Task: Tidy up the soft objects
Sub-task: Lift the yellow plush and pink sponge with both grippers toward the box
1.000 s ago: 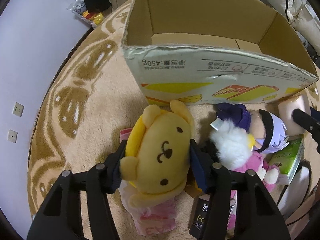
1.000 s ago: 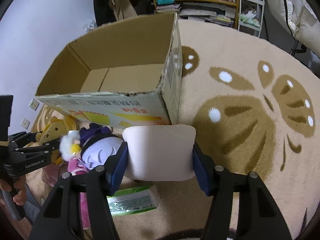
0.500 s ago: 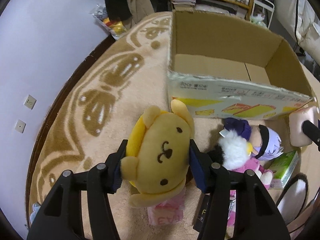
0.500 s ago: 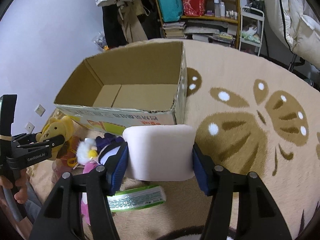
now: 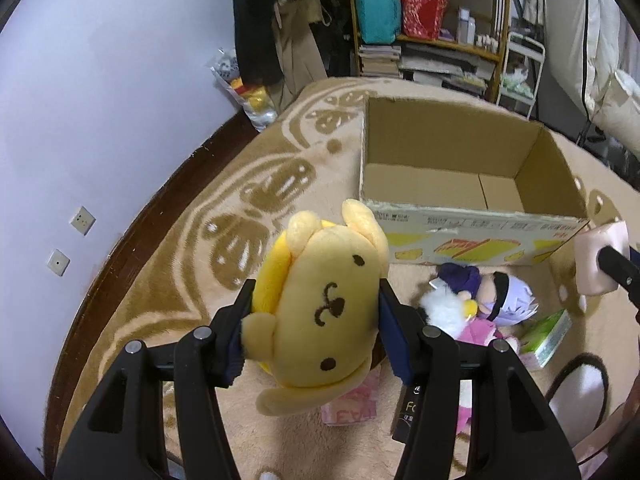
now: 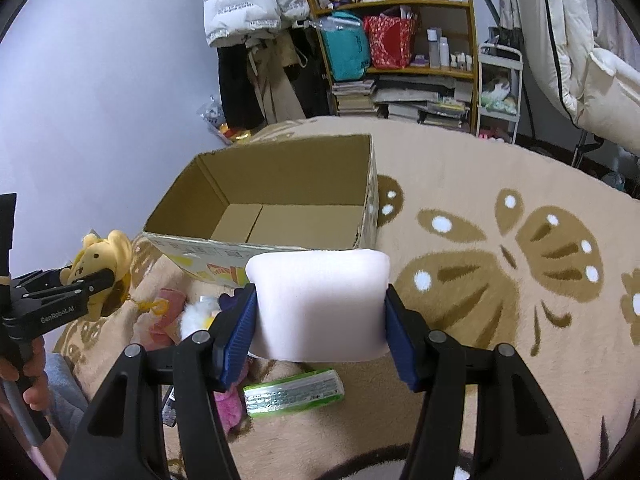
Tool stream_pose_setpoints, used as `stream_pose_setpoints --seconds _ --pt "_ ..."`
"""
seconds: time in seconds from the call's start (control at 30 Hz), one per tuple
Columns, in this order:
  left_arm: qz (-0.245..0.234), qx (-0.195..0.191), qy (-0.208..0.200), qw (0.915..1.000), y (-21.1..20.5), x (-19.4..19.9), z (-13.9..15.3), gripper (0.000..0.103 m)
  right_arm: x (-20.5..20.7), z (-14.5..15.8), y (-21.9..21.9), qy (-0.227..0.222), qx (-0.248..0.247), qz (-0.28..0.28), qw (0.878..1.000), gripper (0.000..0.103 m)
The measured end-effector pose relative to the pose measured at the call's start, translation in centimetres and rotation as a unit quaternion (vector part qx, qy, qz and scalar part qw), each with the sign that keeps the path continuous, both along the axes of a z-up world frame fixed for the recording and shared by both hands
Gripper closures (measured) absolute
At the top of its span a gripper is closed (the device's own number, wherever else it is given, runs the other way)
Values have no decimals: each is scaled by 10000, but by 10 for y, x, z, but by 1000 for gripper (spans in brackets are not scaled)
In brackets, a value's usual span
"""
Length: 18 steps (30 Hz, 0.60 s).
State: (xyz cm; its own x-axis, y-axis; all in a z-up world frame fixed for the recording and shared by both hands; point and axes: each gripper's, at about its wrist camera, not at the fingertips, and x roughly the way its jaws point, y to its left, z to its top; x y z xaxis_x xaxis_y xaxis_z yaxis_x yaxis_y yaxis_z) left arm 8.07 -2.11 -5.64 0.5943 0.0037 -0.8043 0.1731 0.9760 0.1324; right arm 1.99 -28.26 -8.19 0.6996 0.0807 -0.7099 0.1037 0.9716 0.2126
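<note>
Left wrist view: my left tongs [image 5: 314,332] clamp the yellow dog plush [image 5: 320,312] above the rug [image 5: 168,280], short of the cardboard box [image 5: 460,216]. My right tongs [image 6: 320,324] squeeze the pink foam block [image 6: 320,304] just before that box.

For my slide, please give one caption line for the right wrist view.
Right claw holds a pale pink foam block before the open cardboard box on the carpet.

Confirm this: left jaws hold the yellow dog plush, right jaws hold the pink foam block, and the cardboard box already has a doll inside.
Wrong on the box: the cardboard box is empty in the right wrist view. The doll lies on the rug in front.
</note>
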Motion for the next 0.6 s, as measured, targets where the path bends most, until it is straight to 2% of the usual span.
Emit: stream_pose_setpoints --seconds 0.47,0.6 --pt "-7 -67 -1134 9935 3 -15 47 47 -16 25 7 -689 -182 -34 9974 40" --pt "-87 -92 -1271 9918 0 -13 53 47 -12 28 8 -796 -250 -62 9965 40"
